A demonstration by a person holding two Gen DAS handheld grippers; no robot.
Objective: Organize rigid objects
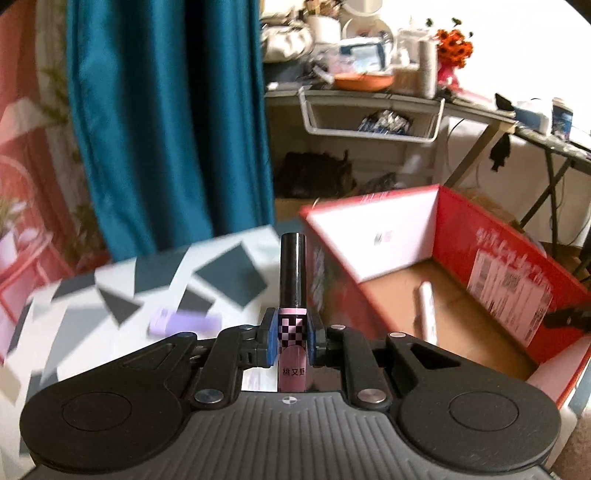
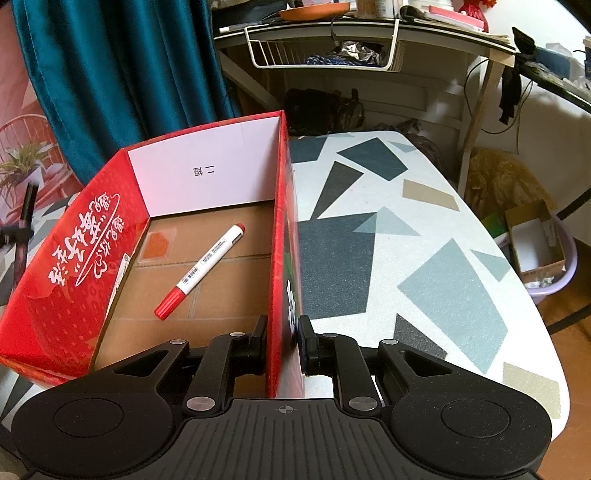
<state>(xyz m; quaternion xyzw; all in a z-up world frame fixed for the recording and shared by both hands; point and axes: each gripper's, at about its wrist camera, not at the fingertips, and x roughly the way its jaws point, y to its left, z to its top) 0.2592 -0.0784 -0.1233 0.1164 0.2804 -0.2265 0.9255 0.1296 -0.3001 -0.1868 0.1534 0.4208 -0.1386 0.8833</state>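
Teal curtains [image 1: 170, 122] are hanging behind the work surface, and a cluttered desk [image 2: 369, 33] with a white wire basket [image 2: 325, 51] slung under it is standing beyond. Closer, a table [image 2: 424, 206] covered in a white cloth with grey, dark and tan angular patches is carrying an open red cardboard box [image 2: 66, 266] with white Chinese lettering on its outer wall and a plain brown floor. A lavender tub [image 2: 554, 258] holding a small carton is sitting on the floor off the table's right edge.

Inside the box a white marker [image 2: 201, 271] with red cap and red tail is lying diagonally on the brown floor, apart from every wall. In the left wrist view a purple, blurred object [image 1: 184, 320] is lying on the cloth just ahead of the tool.

The right gripper [image 2: 282, 336] is straddling the box's right-hand wall, one finger inside and one outside, pressing in on the cardboard.

The left gripper [image 1: 291, 332] is pinching a slim tube [image 1: 292, 295] between its blue pads [image 1: 270, 334], holding it pointing straight out along the fingers, above the table and just left of the box. Its cap is glossy black, its body is pink with a black-and-pink checker band, and black Chinese characters are showing lower down.
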